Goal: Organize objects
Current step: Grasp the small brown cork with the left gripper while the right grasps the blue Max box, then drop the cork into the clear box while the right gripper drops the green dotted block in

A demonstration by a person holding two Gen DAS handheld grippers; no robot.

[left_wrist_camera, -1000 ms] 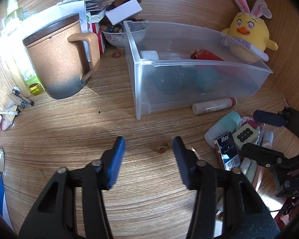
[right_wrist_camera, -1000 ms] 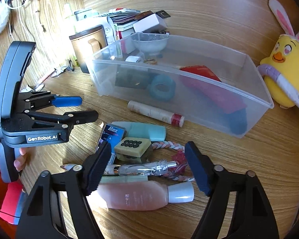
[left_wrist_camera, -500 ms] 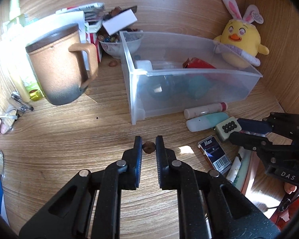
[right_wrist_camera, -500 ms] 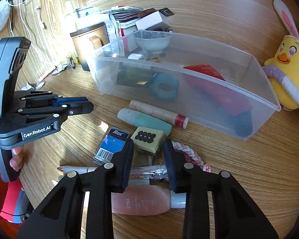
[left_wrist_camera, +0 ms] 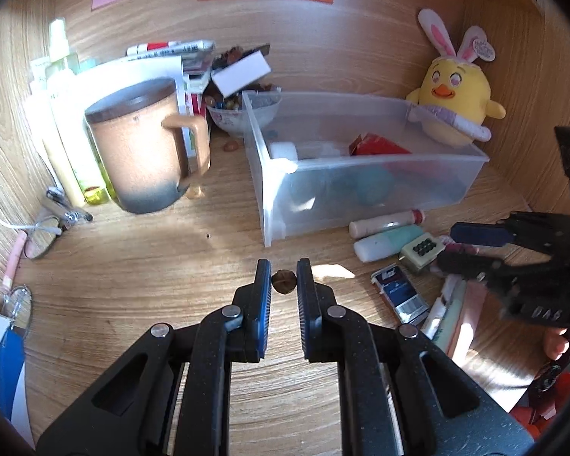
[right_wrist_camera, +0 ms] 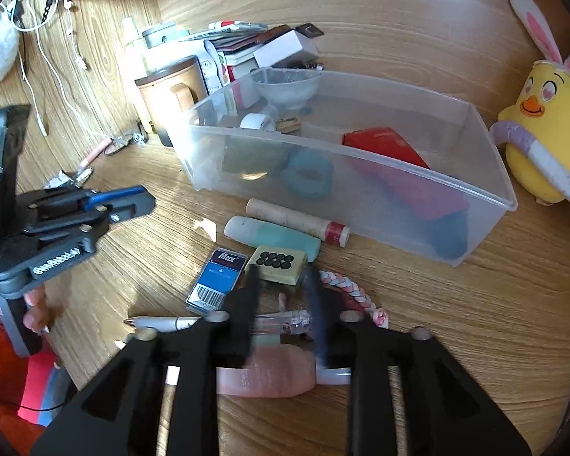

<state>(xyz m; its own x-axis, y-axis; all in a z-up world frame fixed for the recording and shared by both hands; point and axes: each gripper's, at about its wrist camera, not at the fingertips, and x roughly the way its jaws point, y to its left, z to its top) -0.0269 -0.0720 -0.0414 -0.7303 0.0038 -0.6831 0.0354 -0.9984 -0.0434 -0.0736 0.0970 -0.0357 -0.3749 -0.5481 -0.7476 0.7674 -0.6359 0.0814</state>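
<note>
Two black grippers with blue-padded fingers were seen over a wooden desk. Nearest the left camera, the left gripper (left_wrist_camera: pixel 284 279) was closed on a small brown nut-like object (left_wrist_camera: pixel 284 281), pinched between its fingertips just above the desk top (left_wrist_camera: pixel 133 285). Nearest the right camera, the right gripper (right_wrist_camera: pixel 283 285) was blurred; its jaws had just been opening, and a clear-barrelled pen (right_wrist_camera: pixel 285 319) lay between them over a pink plastic bottle (right_wrist_camera: pixel 269 376), but whether the pads pressed on either could not be told. Just beyond its fingertips, a cream block with black dots (right_wrist_camera: pixel 281 260) was found touching a blue "Max" staple box (right_wrist_camera: pixel 218 279), with a pink-and-white braided cord (right_wrist_camera: pixel 345 288) beside them. Farther on, a mint-green tube (right_wrist_camera: pixel 273 233) and a cream tube with a red cap (right_wrist_camera: pixel 296 216) lay side by side against the front wall of a clear plastic bin (right_wrist_camera: pixel 418 205), in which a teal ring (right_wrist_camera: pixel 307 174) and a red box (right_wrist_camera: pixel 383 146) were held. Behind, a tan ceramic mug with a dark lid (left_wrist_camera: pixel 140 152) was stood left of the bin and a yellow plush chick with rabbit ears (left_wrist_camera: pixel 456 102) at its far right corner
</note>
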